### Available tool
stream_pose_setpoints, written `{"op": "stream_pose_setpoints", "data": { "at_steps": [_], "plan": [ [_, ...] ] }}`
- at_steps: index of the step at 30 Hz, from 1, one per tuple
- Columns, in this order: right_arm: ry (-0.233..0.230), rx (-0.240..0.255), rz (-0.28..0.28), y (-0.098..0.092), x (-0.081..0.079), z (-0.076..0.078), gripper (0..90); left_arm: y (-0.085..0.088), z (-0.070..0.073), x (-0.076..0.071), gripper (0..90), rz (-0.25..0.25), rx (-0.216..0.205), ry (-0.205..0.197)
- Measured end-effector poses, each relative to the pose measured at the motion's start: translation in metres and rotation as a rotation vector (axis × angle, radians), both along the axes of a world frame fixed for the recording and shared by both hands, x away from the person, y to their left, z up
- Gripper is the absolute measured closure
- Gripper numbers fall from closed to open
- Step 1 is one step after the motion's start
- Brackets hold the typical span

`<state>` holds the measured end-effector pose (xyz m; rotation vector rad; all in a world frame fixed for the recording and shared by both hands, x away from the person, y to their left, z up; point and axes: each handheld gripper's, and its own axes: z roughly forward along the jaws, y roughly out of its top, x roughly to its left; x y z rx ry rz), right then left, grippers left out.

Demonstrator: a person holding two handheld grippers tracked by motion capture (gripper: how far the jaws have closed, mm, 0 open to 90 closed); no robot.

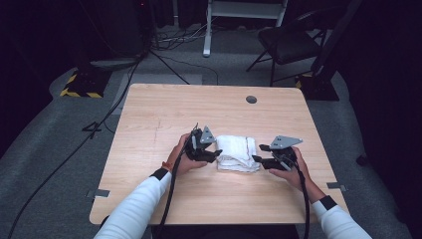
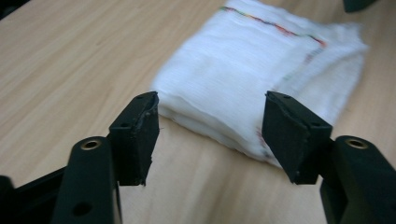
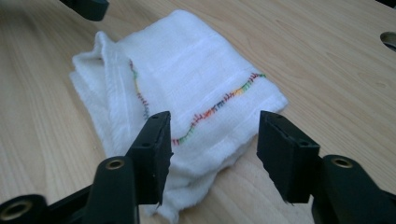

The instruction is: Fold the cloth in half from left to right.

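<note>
The towel [image 1: 238, 153] lies folded on the counter [image 1: 149, 124], left gripper [image 1: 215, 155] and right gripper [image 1: 257, 160] both released beside it, folding apparently done.

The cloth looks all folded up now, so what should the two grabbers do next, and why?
Probably draw both back a little. The white cloth lies folded on the table, and the left gripper and right gripper stand open at its opposite edges, pads not pressing it, so nothing seems left to hold.
</note>
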<state>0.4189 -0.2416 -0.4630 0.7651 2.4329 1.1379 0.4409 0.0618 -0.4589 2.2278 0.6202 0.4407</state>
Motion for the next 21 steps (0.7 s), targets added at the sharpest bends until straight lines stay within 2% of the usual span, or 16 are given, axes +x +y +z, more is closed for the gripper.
{"op": "stream_pose_setpoints", "data": {
  "at_steps": [2, 4, 6, 7, 8, 12, 13, 16, 21],
  "plan": [
    [0.002, 0.003, -0.002, 0.002, 0.003, 0.0, 43.3, -0.002, 0.0, 0.005, 32.3, 0.009, -0.001, 0.006],
    [0.012, -0.008, -0.009, 0.008, 0.01, -0.003, 39.7, -0.006, -0.003, 0.014, 30.0, 0.013, -0.026, 0.042],
    [0.02, -0.013, -0.009, 0.009, 0.01, -0.004, 39.3, -0.013, -0.007, 0.016, 28.7, -0.006, -0.01, 0.057],
    [0.031, -0.029, -0.006, 0.01, 0.011, -0.008, 38.0, -0.02, -0.011, 0.014, 28.6, -0.044, 0.017, 0.078],
    [0.042, -0.042, 0.001, 0.01, 0.011, -0.01, 37.5, -0.022, -0.012, 0.013, 28.4, -0.064, 0.04, 0.077],
    [0.056, -0.072, 0.018, 0.01, 0.01, -0.015, 36.6, -0.026, -0.015, 0.008, 28.4, -0.105, 0.055, 0.098],
    [0.067, -0.089, 0.029, 0.009, 0.009, -0.016, 36.1, -0.027, -0.017, 0.004, 27.9, -0.123, 0.07, 0.104],
    [0.069, -0.098, 0.041, 0.005, 0.006, -0.016, 36.0, -0.026, -0.018, -0.002, 27.6, -0.143, 0.091, 0.111],
    [0.089, -0.102, 0.04, 0.0, 0.003, -0.019, 36.2, -0.023, -0.022, -0.007, 27.6, -0.15, 0.096, 0.125]
  ]
}}
